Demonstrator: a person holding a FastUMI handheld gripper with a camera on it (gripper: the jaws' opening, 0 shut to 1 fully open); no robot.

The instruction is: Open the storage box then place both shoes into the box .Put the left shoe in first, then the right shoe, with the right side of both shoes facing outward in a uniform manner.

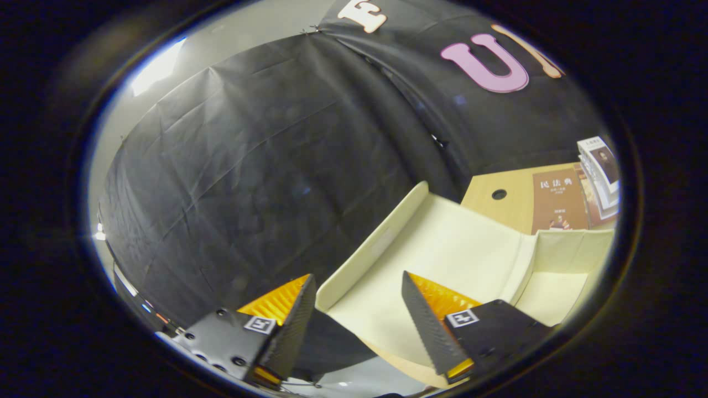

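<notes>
the gripper (358,284) has its two fingers spread apart, gripping nothing. the raised lid (437,249) of the storage box (558,265) is the landmark: its pale inner face runs between and just ahead of the fingertips, and its thick rounded rim passes close by the left finger (293,323), though contact cannot be told. the right finger (428,326) sits in front of the lid's inner face. beyond the lid's hinge fold lies the box's open pale interior. behind the lid stands a wooden tabletop (511,207) with a round hole, carrying a brown book (557,200) and a stack of books (600,171).
</notes>
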